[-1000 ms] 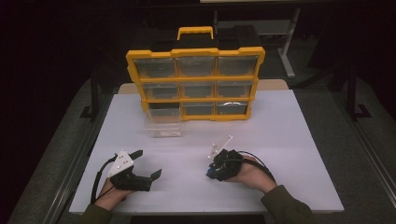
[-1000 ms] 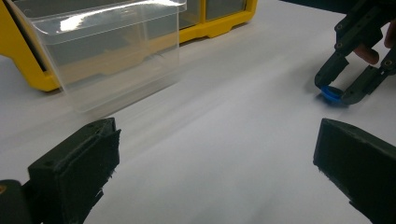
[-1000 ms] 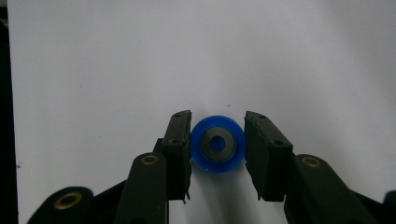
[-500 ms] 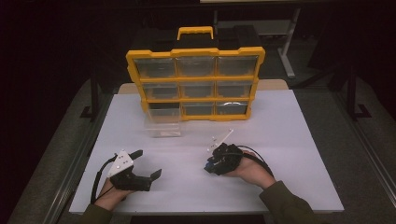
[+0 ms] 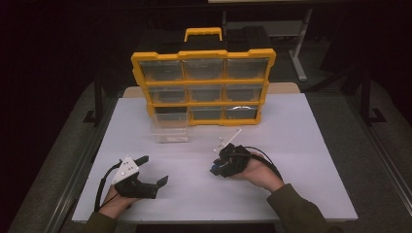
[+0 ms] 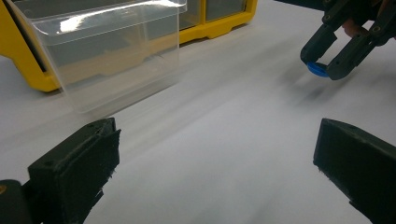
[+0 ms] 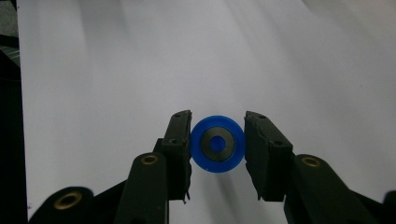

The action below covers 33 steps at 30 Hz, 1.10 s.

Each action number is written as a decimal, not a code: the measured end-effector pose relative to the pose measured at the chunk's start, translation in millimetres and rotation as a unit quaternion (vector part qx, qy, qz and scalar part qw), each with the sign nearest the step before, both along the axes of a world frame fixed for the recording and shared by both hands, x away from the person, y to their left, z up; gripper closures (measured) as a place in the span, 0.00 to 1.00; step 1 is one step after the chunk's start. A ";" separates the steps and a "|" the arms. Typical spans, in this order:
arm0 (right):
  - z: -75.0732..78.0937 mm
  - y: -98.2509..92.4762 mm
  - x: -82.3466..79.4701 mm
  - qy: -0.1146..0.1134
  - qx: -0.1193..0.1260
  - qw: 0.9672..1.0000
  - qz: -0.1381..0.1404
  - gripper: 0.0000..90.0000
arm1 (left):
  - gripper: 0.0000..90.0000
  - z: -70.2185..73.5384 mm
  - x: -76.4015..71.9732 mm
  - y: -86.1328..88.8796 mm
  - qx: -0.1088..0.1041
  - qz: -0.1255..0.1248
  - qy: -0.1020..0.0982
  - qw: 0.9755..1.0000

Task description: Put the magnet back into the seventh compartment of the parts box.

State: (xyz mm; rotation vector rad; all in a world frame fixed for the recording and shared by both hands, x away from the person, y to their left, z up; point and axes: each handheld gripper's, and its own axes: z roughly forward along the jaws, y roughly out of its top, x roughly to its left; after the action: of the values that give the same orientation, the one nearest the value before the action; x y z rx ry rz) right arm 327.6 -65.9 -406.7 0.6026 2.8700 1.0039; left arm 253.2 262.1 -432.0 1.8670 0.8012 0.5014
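The right hand-held gripper (image 7: pixel 217 144) is clamped on a small round blue plastic disc with a grey centre (image 7: pixel 217 143), held above bare white tabletop (image 5: pixel 301 145) with open room all around. The left hand-held gripper (image 6: pixel 215 172) rests with jaws wide apart near the front edge; a clear plastic drawer (image 6: pixel 107 56) stands before the yellow-framed organiser (image 5: pixel 204 87)

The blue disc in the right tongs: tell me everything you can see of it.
The blue disc is small, round and flat, plastic by its look, with a dark grey ring around a blue centre. It sits edge-to-edge between the two black jaws of the right tongs, which press on its left and right rims. In the left gripper view it hangs just above the white table, apart from it.
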 end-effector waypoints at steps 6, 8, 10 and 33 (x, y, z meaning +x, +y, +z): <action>0.6 0.8 2.0 0.000 0.001 1.000 0.000 0.68 | 0.00 -0.1 0.0 -0.1 -0.002 0.000 -0.001 1.000; 2.2 1.2 2.6 0.003 0.001 1.000 -0.004 0.68 | 0.00 0.0 0.0 -0.2 -0.002 0.001 0.000 1.000; 2.8 1.3 4.5 -0.001 0.003 1.000 -0.001 0.68 | 0.00 0.1 -0.1 -0.5 -0.002 0.002 0.000 1.000; 16.7 10.3 16.3 0.000 0.012 1.000 -0.004 0.68 | 0.00 0.1 -0.3 -0.7 -0.002 0.002 0.000 1.000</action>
State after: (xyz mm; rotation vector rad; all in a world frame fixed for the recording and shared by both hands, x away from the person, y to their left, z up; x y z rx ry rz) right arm 343.9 -55.6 -390.1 0.6161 2.8564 1.0374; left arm 253.0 261.3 -431.9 1.8609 0.8059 0.5024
